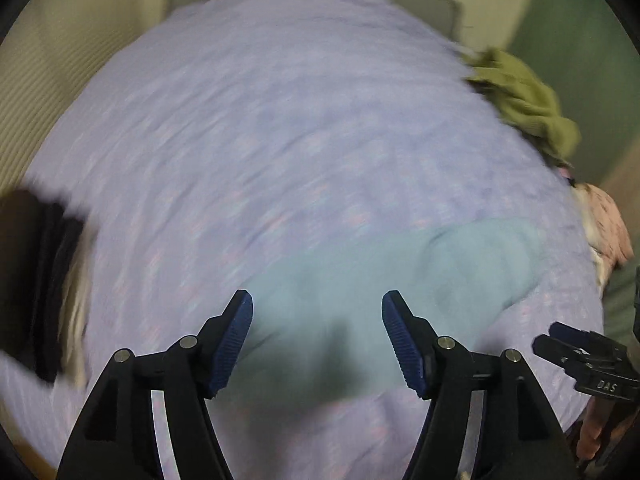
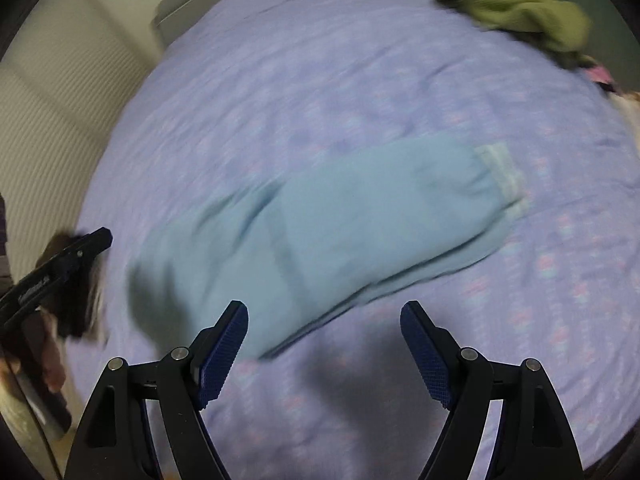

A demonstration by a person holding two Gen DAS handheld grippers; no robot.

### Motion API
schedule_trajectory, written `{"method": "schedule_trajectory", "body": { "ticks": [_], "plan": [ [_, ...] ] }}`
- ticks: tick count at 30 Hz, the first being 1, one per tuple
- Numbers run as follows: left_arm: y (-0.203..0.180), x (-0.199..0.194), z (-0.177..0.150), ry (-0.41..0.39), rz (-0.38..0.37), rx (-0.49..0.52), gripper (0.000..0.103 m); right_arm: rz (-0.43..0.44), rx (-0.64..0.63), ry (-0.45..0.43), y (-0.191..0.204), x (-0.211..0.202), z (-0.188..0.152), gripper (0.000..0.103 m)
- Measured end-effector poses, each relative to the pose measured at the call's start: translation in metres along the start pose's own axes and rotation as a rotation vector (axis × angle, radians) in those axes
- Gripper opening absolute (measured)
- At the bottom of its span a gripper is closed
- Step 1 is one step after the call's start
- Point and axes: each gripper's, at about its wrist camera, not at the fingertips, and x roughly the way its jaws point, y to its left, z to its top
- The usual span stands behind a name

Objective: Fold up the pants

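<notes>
Ahead of both pairs of fingers you have the bed, covered by a lavender bedspread with a faint pink and blue pattern; motion blur smears it in both wrist views. On it lie the light blue pants, folded into a long band. From your right gripper they stretch from just past the left fingertip up and away to the right, ending in a paler ribbed cuff. From your left gripper the pants fill the gap between the fingertips and run off beyond the right finger.

Far beyond the right fingers, at the bed's far edge, sits a crumpled olive green garment. Off past the left finger of the left gripper lies a dark garment at the bed's edge.

Both of your grippers stand spread wide with nothing between the blue ribbed pads; whether they touch the cloth cannot be told.
</notes>
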Motion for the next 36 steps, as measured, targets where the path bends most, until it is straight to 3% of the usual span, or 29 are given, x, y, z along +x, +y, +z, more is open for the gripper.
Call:
{"method": "schedule_trajectory", "body": {
  "ticks": [5,14,18,20,21,22,23,26,30,33,35,36],
  "plan": [
    [0.048,0.013,-0.039,0.08,0.014,-0.073,0.065,0.002,-0.083,0.098,0.039,0.036,-0.026,0.08],
    [0.085,0.055,-0.056,0.143,-0.177,-0.271,0.053,-0.03,-0.067,0.162,0.054,0.067,-0.034,0.076],
    [0.086,0.08,-0.058,0.196,-0.198,-0.297,0.043,-0.056,-0.07,0.157,0.058,0.071,-0.032,0.076],
    [0.087,0.084,-0.057,0.204,-0.198,-0.312,0.035,-0.074,-0.075,0.154,0.059,0.072,-0.032,0.075],
    [0.087,0.085,-0.057,0.211,-0.208,-0.316,0.014,-0.076,-0.072,0.152,0.059,0.073,-0.031,0.075],
    [0.086,0.086,-0.059,0.22,-0.236,-0.319,0.002,-0.074,-0.066,0.152,0.058,0.073,-0.031,0.071],
    [0.086,0.084,-0.059,0.231,-0.23,-0.324,0.002,-0.069,-0.06,0.157,0.057,0.075,-0.03,0.068],
    [0.084,0.079,-0.059,0.208,-0.09,-0.267,0.002,-0.062,-0.057,0.169,0.057,0.081,-0.028,0.065],
    [0.098,0.083,-0.06,0.241,0.023,-0.278,0.002,-0.05,-0.044,0.178,0.054,0.088,-0.025,0.058],
    [0.089,0.064,-0.063,0.215,-0.049,-0.245,0.002,-0.022,-0.06,0.187,0.056,0.092,-0.023,0.058],
    [0.085,0.051,-0.069,0.193,-0.086,-0.245,0.015,-0.003,-0.073,0.196,0.057,0.091,-0.024,0.058],
    [0.085,0.045,-0.073,0.185,-0.112,-0.266,0.037,-0.004,-0.082,0.194,0.057,0.09,-0.025,0.058]
  ]
}}
